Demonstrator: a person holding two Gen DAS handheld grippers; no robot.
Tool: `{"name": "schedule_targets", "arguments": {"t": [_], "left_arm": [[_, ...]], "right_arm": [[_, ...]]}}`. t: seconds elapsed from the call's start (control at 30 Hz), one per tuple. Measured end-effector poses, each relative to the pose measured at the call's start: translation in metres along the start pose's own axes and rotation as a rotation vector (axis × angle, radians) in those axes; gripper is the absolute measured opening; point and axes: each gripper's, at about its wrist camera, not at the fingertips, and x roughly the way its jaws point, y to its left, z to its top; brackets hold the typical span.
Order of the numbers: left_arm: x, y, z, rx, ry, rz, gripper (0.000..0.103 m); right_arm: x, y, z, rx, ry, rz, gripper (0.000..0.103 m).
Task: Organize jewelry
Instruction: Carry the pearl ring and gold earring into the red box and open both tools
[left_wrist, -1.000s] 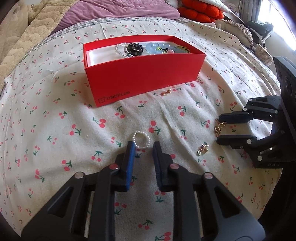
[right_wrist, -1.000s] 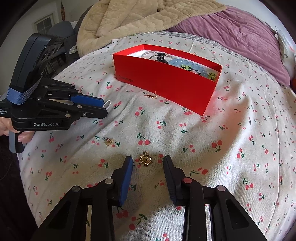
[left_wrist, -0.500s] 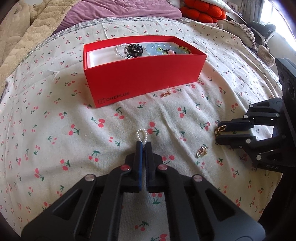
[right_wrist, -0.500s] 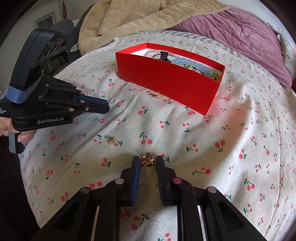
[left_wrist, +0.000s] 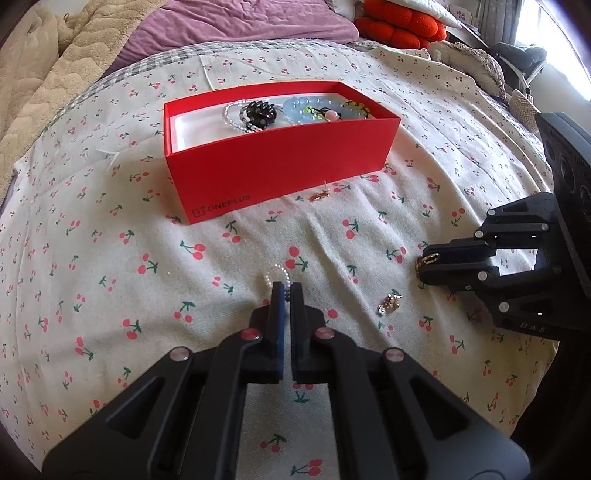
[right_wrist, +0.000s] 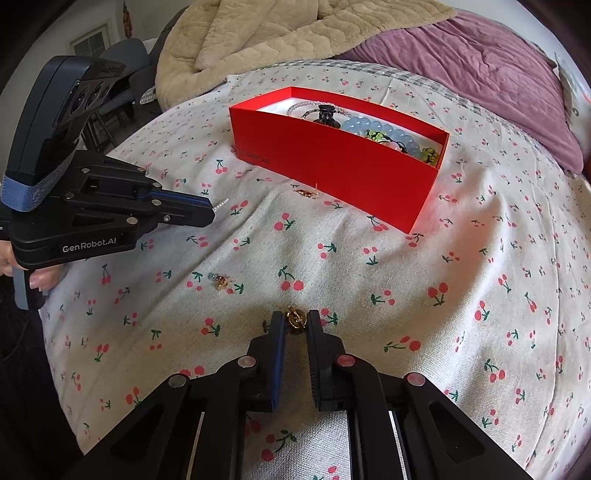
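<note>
Lying on the cherry-print bedspread (left_wrist: 110, 258): a small pearl ring (left_wrist: 276, 272), pinched at its near edge between the narrowed jaws of the left hand-held gripper (left_wrist: 286, 286), most of its loop poking out beyond the tips. Seen from the right wrist view, the same ring (right_wrist: 221, 203) sticking out of the left hand-held gripper (right_wrist: 210, 212), pads pressed on it. Sitting near it, to the right: a gold charm (right_wrist: 295, 319) wedged between the tips of the right hand-held gripper (right_wrist: 295, 323), jaws drawn in close and gripping it from both sides; in the left wrist view, the charm (left_wrist: 424, 260) showing at the very tip of the right hand-held gripper (left_wrist: 424, 267).

Resting loose on the bedspread between the two: a small gold-and-crystal earring (left_wrist: 389, 302), touching neither tool. Lying farther off, just beside the front wall of the red box (left_wrist: 280, 173): a thin gold stud (left_wrist: 319, 195), its pin pointing up.

Standing open-topped beyond all of these, the red box holding beads: a clear strand (left_wrist: 232, 114), a black cluster (left_wrist: 260, 112), a pale blue bracelet (left_wrist: 301, 110) and yellow-green bits (left_wrist: 354, 109).

Bunching up behind the box: a beige quilt (right_wrist: 277, 33) and a purple blanket (right_wrist: 480, 62). Gripping the left tool's handle at the frame edge: a hand (right_wrist: 33, 273).
</note>
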Motion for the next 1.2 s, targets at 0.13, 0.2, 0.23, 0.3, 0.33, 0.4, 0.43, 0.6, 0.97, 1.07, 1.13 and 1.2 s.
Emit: {"name": "schedule_targets", "arguments": {"t": [0.13, 0.2, 0.23, 0.3, 0.33, 0.4, 0.43, 0.6, 0.97, 1.07, 1.13, 1.2], "left_arm": [[-0.003, 0.001, 0.002, -0.006, -0.006, 0.001, 0.003], [-0.005, 0.003, 0.003, -0.013, -0.011, -0.002, 0.003], [-0.007, 0.004, 0.004, -0.016, -0.014, -0.002, 0.003], [-0.010, 0.005, 0.006, -0.022, -0.023, -0.003, 0.003], [-0.012, 0.007, 0.007, -0.026, -0.028, -0.005, 0.003], [-0.015, 0.009, 0.010, -0.035, -0.040, -0.007, 0.003], [-0.017, 0.011, 0.012, -0.041, -0.045, -0.008, 0.003], [-0.025, 0.018, 0.022, -0.077, -0.067, -0.021, 0.003], [-0.044, 0.028, 0.047, -0.134, -0.127, -0.040, 0.003], [-0.049, 0.032, 0.055, -0.146, -0.141, -0.047, 0.003], [-0.051, 0.033, 0.060, -0.152, -0.146, -0.053, 0.003], [-0.052, 0.034, 0.065, -0.161, -0.150, -0.059, 0.003]], "right_arm": [[-0.001, 0.000, 0.002, 0.004, -0.002, -0.006, 0.011], [-0.002, 0.000, 0.003, 0.007, -0.005, -0.009, 0.012], [-0.003, 0.000, 0.004, 0.010, -0.008, -0.011, 0.012], [-0.005, -0.002, 0.006, 0.016, -0.015, -0.011, 0.012], [-0.007, -0.002, 0.008, 0.019, -0.020, -0.012, 0.012], [-0.010, -0.004, 0.011, 0.028, -0.029, -0.012, 0.012], [-0.012, -0.005, 0.014, 0.033, -0.034, -0.012, 0.012], [-0.019, -0.008, 0.025, 0.055, -0.057, -0.017, 0.012], [-0.036, -0.009, 0.054, 0.073, -0.111, -0.038, 0.012], [-0.041, -0.011, 0.064, 0.083, -0.127, -0.044, 0.012], [-0.045, -0.012, 0.072, 0.090, -0.137, -0.045, 0.012], [-0.047, -0.013, 0.078, 0.094, -0.145, -0.050, 0.012]]}}
